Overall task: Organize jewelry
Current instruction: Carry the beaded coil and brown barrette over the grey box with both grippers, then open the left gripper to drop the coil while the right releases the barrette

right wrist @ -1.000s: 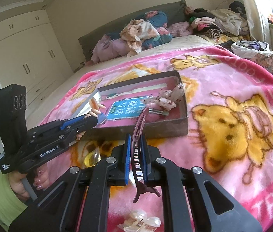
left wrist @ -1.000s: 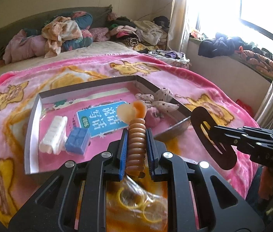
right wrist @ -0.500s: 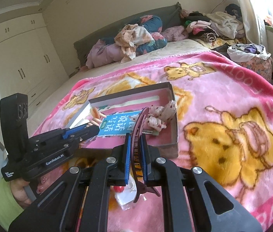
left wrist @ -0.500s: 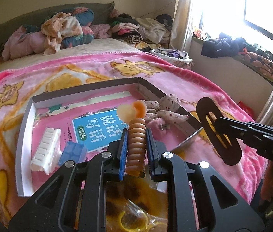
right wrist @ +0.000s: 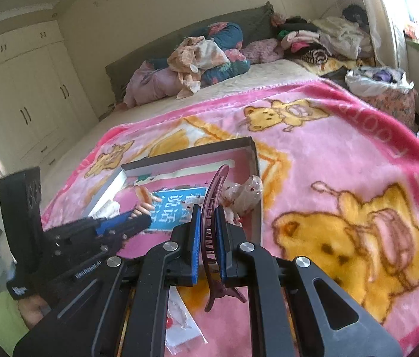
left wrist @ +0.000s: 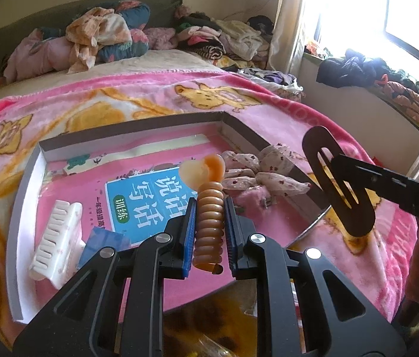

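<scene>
My left gripper (left wrist: pixel 209 205) is shut on an orange spiral hair tie (left wrist: pixel 209 223) with a heart charm, held above the open cardboard box (left wrist: pixel 28 178) on the pink blanket. My right gripper (right wrist: pixel 208 214) is shut on a dark red hair clip (right wrist: pixel 211 208), held upright above the box's near right corner (right wrist: pixel 255 208). The clip also shows in the left wrist view (left wrist: pixel 338 184) at the right. The box holds a blue-labelled booklet (left wrist: pixel 144 199), a white comb clip (left wrist: pixel 58 238), a blue square piece (left wrist: pixel 102 242) and floral fabric bows (left wrist: pixel 263 172).
A small plastic packet (right wrist: pixel 179 324) lies on the blanket under the right gripper. Another clear packet (left wrist: pixel 218 336) lies under the left gripper. Piles of clothes (left wrist: pixel 105 38) sit at the bed's head. A window ledge with clothes (left wrist: pixel 373 71) is at the right.
Both grippers have moved forward over the box, each still holding its item. The box now looks closer and larger in both views.
</scene>
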Demonstrator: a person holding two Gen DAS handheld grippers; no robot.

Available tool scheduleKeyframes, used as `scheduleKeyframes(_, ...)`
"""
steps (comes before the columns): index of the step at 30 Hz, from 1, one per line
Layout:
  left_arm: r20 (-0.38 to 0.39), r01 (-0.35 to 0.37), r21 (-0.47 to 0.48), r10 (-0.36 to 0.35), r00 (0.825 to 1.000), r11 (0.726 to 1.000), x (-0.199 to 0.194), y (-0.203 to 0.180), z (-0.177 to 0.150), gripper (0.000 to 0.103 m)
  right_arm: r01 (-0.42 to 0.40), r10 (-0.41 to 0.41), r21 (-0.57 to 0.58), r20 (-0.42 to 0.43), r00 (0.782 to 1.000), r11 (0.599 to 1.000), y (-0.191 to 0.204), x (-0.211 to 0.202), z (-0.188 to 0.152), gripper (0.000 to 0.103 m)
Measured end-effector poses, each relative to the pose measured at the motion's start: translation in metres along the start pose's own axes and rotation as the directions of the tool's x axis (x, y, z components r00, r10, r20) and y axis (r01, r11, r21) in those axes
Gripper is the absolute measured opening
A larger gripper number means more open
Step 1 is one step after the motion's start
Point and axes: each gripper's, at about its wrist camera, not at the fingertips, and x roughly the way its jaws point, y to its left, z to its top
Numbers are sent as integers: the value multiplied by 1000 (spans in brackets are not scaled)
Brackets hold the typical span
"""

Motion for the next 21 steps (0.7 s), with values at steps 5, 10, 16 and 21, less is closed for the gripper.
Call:
scheduleKeyframes(5, -14, -4, -18, 4, 1000, 1000, 6, 3, 0, 11, 11, -11, 3, -36, 999, 1000, 1, 19, 1, 10)
scheduleKeyframes(10, -20, -4, -30, 3, 1000, 1000, 10, 7, 0, 11, 23, -23, -21, -43, 999, 1000, 5, 31, 5, 10)
scheduleKeyframes(16, -31, -5, -51, 3, 1000, 999, 13, 13, -2, 11, 65, -67, -36, -50, 996, 997, 5, 47, 12, 10)
scheduleKeyframes(21, -37, -5, -61, 3, 999, 998, 15, 15, -4, 11, 96, -97, -19, -57, 994, 995, -1, 60, 16, 10)
